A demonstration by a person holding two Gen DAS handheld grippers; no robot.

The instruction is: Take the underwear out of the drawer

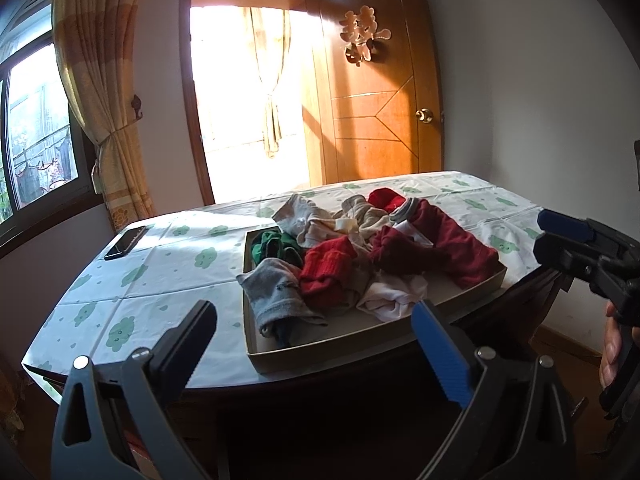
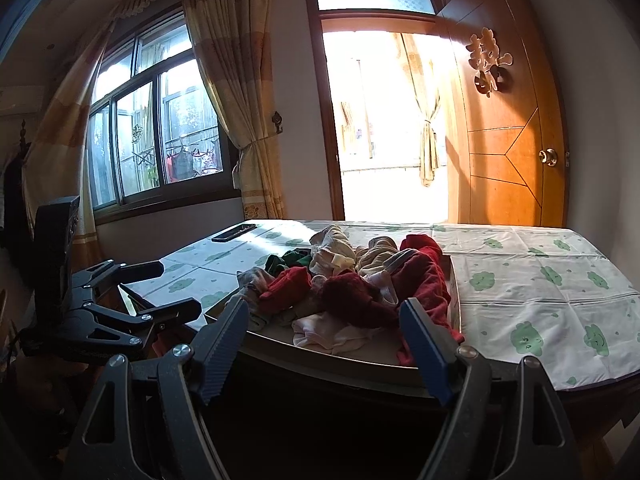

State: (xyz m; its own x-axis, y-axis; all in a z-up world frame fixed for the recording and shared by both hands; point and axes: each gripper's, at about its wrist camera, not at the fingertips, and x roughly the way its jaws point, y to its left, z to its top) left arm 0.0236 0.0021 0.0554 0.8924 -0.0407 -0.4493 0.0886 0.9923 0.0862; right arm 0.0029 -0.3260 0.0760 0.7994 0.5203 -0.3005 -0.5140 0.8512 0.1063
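A counter (image 1: 132, 280) under a white cloth printed with green clouds fills the middle of the room, with a wooden door (image 1: 372, 92) and a bright doorway behind it. On the counter's near right part lies the drawer (image 1: 320, 350), a shallow tan tray with its long axis running from near left to far right, one long side hanging close to the near edge. Heaped in it is the underwear (image 1: 400, 252): crumpled soft pieces in dark red, bright red, grey, green, cream and white, some spilling over the rim.

The pile lies straight ahead of and slightly below both claws. The right claw (image 2: 326, 346) looks the nearer, its tips framing the white and dark red pieces at the drawer's near side; the left claw (image 1: 316, 344) hangs back off the counter's near edge. Both stand wide open and hold nothing. A dark phone (image 1: 126, 243) lies at the far left, well apart from the drawer.
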